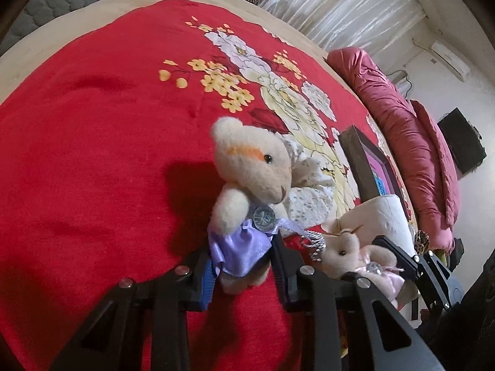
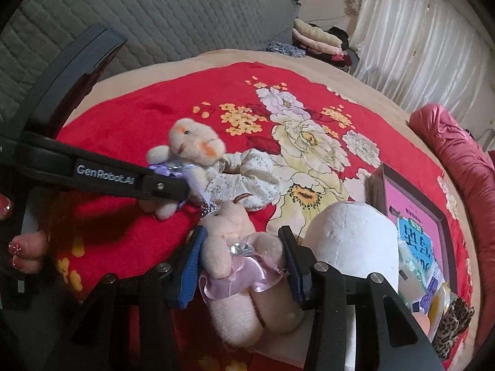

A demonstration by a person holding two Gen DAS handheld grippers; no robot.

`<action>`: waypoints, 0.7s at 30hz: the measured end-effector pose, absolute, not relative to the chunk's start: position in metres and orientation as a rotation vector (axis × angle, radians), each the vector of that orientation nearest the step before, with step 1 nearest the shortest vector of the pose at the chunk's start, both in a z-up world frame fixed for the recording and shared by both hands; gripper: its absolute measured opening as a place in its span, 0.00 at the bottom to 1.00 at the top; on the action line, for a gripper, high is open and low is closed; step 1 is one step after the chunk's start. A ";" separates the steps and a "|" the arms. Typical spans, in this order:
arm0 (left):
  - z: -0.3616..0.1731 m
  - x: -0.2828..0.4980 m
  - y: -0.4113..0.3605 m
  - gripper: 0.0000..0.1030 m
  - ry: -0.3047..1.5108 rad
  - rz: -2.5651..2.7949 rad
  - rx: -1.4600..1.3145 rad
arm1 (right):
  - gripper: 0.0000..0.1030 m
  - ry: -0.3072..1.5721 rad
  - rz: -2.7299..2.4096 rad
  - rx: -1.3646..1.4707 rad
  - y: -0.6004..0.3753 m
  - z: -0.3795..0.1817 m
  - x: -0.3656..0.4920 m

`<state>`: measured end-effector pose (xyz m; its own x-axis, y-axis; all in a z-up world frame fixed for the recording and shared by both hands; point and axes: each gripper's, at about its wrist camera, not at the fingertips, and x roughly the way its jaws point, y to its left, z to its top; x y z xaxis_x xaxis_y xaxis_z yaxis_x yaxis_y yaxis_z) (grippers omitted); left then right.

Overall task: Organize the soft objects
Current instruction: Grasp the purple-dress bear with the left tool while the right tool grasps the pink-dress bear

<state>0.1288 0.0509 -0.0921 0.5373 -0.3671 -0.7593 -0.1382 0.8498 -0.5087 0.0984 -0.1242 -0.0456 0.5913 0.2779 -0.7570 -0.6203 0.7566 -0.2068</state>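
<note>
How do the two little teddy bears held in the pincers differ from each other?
The purple-dress bear wears a shiny lilac skirt; the pink-dress bear wears a pale pink frilly one. The purple-dress bear has orange patches on its face, which the pink-dress bear lacks. The left gripper pinches the first, the right gripper the second. Both are small, cream and fluffy, each with a sparkly gem at the chest.

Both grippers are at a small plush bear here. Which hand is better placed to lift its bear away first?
Left, probably. The left gripper is shut on the purple-dress bear, which looks raised. The right gripper brackets the pink-dress bear, but I can't tell if its pads press.
</note>
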 end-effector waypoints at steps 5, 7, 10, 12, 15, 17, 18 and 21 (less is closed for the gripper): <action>-0.084 0.125 0.045 0.31 0.989 -0.122 -0.501 | 0.46 0.761 0.546 -0.461 -0.125 -0.038 0.096; -0.082 0.123 0.045 0.31 0.987 -0.117 -0.492 | 0.46 0.755 0.550 -0.446 -0.125 -0.034 0.095; -0.078 0.120 0.044 0.31 0.981 -0.102 -0.468 | 0.46 0.752 0.551 -0.437 -0.124 -0.031 0.095; -0.077 0.118 0.044 0.31 0.981 -0.092 -0.458 | 0.46 0.751 0.552 -0.435 -0.123 -0.029 0.095; -0.075 0.115 0.045 0.31 0.980 -0.074 -0.444 | 0.46 0.749 0.557 -0.427 -0.123 -0.026 0.093; -0.073 0.114 0.045 0.31 0.978 -0.064 -0.436 | 0.46 0.746 0.561 -0.427 -0.122 -0.025 0.092; -0.071 0.113 0.045 0.31 0.976 -0.057 -0.429 | 0.46 0.746 0.561 -0.429 -0.121 -0.024 0.091; -0.068 0.110 0.047 0.31 0.967 -0.053 -0.425 | 0.46 0.767 0.567 -0.426 -0.121 -0.027 0.094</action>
<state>0.1101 0.0468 -0.0676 0.5729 -0.2306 -0.7865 -0.1439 0.9164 -0.3735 0.0939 -0.1209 -0.0274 0.5850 0.3205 -0.7451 -0.6185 0.7705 -0.1542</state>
